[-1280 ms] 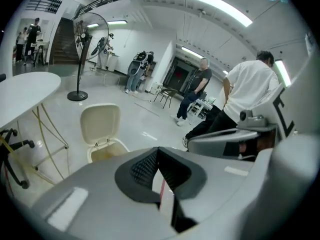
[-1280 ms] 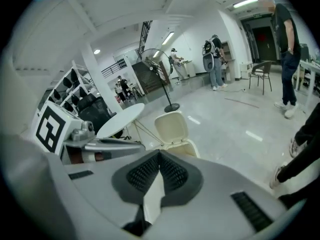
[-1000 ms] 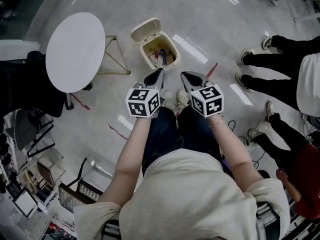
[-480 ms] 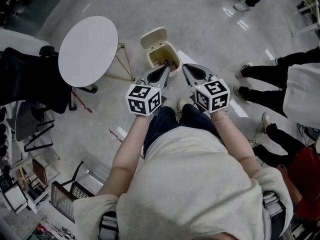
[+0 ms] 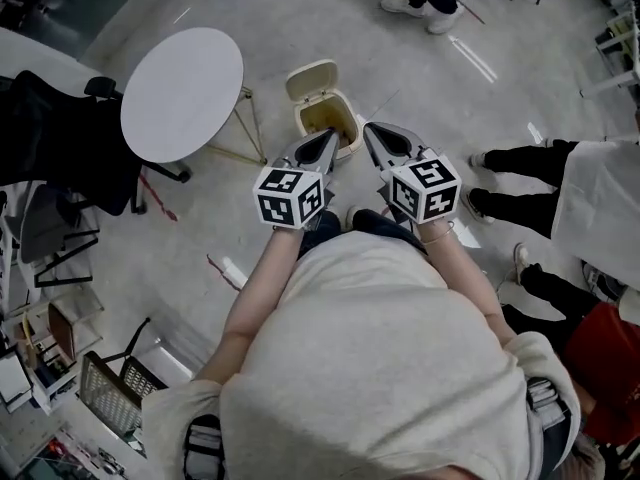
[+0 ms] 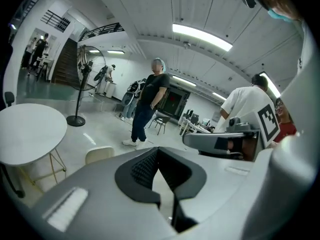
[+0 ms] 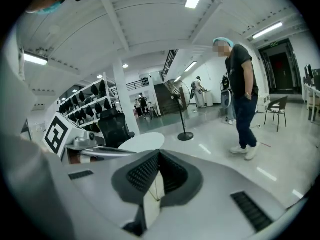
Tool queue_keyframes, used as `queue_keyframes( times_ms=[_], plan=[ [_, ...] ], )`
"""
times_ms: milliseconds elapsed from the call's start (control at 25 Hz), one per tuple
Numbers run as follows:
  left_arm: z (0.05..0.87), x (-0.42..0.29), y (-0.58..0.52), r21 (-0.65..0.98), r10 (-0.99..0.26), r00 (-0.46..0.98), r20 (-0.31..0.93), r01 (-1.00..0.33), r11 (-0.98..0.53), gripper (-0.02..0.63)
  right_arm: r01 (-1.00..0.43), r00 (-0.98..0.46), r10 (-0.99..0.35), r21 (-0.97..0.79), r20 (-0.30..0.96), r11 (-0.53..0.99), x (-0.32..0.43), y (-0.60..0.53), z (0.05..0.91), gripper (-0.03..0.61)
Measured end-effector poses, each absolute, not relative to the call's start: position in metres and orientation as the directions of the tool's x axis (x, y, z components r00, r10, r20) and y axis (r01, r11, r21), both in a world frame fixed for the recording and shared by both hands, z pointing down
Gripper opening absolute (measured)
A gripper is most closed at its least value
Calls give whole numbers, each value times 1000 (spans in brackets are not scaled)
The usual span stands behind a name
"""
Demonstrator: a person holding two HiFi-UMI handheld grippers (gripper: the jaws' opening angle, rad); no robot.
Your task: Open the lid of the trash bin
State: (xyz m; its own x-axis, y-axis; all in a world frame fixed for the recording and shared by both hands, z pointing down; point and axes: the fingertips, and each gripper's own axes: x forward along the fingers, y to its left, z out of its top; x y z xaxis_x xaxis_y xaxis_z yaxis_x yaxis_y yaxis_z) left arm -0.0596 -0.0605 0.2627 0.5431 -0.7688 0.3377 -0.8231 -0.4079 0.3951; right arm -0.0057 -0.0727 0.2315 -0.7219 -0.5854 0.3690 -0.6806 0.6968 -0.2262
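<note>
Trash bin on floor, far centre, cream lid already tipped up. Likely light, stiff, slick plastic; best taken at lid's free edge. Left gripper and right gripper just near of it, jaws closed, empty.

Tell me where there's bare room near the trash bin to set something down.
The round white table has a bare top. Open floor lies beyond the trash bin, up to the standing person's shoes. It is crowded at right, with people's legs, and at lower left around the wire basket.
</note>
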Motion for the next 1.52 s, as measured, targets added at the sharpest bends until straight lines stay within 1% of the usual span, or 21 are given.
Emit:
queue_keyframes(
  times_ms=[120, 240, 440, 720, 1080, 1320, 1520],
  plan=[
    [265, -70, -63, 406, -792, 508, 338, -838, -365, 9, -682, -722, -591, -232, 358, 693, -3, -73, 229, 8],
    [270, -72, -60, 388, -779, 519, 351, -838, -384, 9, -670, -735, -577, -251, 356, 699, -10, -70, 232, 8],
    [279, -67, -53, 407, -743, 554, 377, -819, -404, 9, -647, -754, -545, -269, 368, 713, -25, -63, 240, 8],
    [280, -73, -55, 376, -765, 522, 376, -841, -389, 9, -686, -717, -587, -225, 376, 692, -14, -69, 241, 8],
    [280, -75, -55, 381, -768, 521, 372, -840, -385, 9, -659, -737, -546, -246, 399, 710, -19, -62, 249, 7],
    [282, -72, -56, 370, -762, 512, 395, -848, -378, 9, -652, -742, -531, -253, 410, 715, -15, -61, 251, 7],
    [284, -70, -56, 369, -758, 516, 398, -847, -383, 9, -666, -733, -548, -263, 403, 698, -8, -66, 252, 6]
  ],
)
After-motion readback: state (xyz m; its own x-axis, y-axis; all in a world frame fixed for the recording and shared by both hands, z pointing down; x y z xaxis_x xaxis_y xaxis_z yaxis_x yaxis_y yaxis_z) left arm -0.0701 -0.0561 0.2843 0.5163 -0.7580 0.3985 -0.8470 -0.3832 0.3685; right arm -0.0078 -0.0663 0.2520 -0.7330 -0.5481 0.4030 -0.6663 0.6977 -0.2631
